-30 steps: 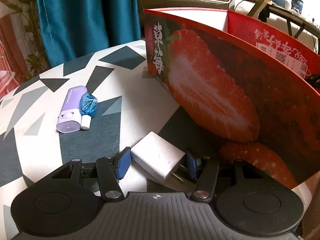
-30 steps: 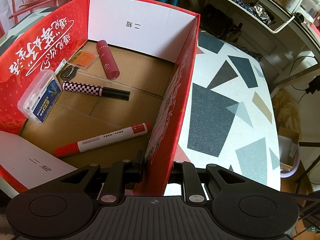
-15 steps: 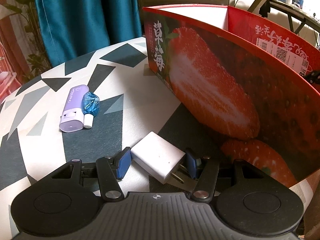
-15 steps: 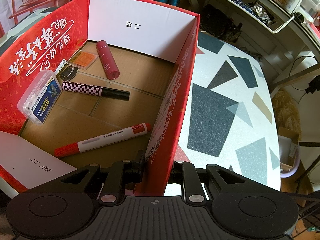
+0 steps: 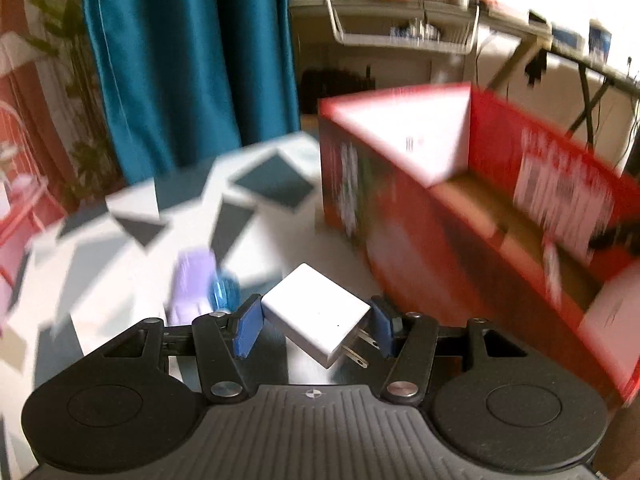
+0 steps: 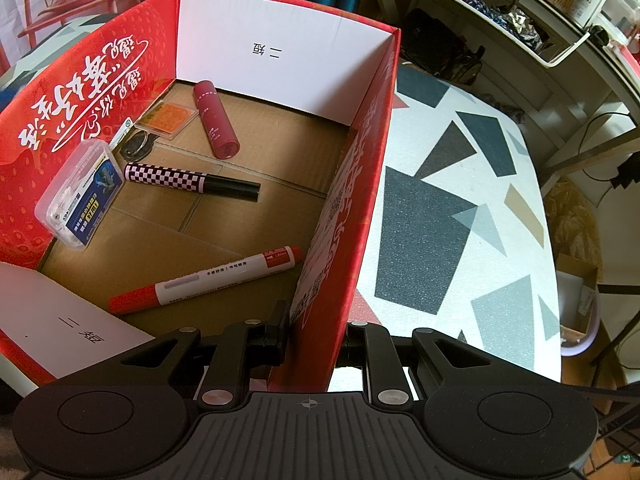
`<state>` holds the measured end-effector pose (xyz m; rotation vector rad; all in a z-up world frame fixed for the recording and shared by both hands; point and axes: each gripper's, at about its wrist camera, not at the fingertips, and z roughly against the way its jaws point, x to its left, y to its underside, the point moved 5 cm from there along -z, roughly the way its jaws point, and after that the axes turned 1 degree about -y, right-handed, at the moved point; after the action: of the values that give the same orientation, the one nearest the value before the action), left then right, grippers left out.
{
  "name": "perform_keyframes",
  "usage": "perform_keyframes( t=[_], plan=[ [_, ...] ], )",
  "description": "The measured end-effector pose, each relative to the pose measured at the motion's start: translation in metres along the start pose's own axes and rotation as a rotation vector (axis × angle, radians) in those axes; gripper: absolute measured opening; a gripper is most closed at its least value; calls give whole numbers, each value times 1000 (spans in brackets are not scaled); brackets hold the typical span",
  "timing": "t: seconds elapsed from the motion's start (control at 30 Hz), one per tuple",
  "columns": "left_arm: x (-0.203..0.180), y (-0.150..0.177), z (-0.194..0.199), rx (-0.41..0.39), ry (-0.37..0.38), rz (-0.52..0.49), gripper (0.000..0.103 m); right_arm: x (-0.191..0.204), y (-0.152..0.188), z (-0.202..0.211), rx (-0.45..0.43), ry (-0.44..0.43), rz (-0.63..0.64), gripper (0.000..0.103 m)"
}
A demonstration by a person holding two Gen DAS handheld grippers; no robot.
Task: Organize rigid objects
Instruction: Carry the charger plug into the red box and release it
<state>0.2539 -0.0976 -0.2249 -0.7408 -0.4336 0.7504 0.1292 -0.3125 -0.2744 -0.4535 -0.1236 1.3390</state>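
Observation:
My left gripper [image 5: 314, 330] is shut on a white plug adapter [image 5: 318, 314], its blue pads pressing both sides, and it holds the adapter above the patterned table [image 5: 260, 240]. The red strawberry box [image 5: 440, 208] stands to the right, its open top now visible. A purple case [image 5: 190, 284] and a small blue bottle [image 5: 224, 292] lie on the table behind the left finger. My right gripper [image 6: 316, 340] is shut on the box wall [image 6: 340, 240]. Inside the box lie a red marker [image 6: 208, 280], a checkered pen [image 6: 192, 178], a dark red tube [image 6: 214, 120] and a clear plastic case [image 6: 78, 194].
A teal curtain [image 5: 188, 60] hangs behind the table. Shelves with a wire basket [image 5: 404, 28] stand further back. In the right wrist view the table [image 6: 460, 200] extends right of the box, with desk legs and cables beyond its edge.
My left gripper has risen with the adapter, so the view now looks over the box rim and is blurred. The right gripper and box have not moved.

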Motion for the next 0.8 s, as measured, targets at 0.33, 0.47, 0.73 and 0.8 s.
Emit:
perform_keyframes(
  t=[0.33, 0.47, 0.73, 0.8],
  plan=[
    [-59, -79, 15, -123, 92, -248, 60, 0, 0, 0, 0, 0, 0, 17],
    [-85, -82, -7, -92, 93, -343, 60, 0, 0, 0, 0, 0, 1, 17],
    [-103, -69, -51, -14, 65, -492, 60, 0, 1, 0, 0, -3, 3, 17],
    [-103, -66, -56, -6, 60, -509, 60, 0, 0, 0, 0, -2, 3, 17]
  ],
)
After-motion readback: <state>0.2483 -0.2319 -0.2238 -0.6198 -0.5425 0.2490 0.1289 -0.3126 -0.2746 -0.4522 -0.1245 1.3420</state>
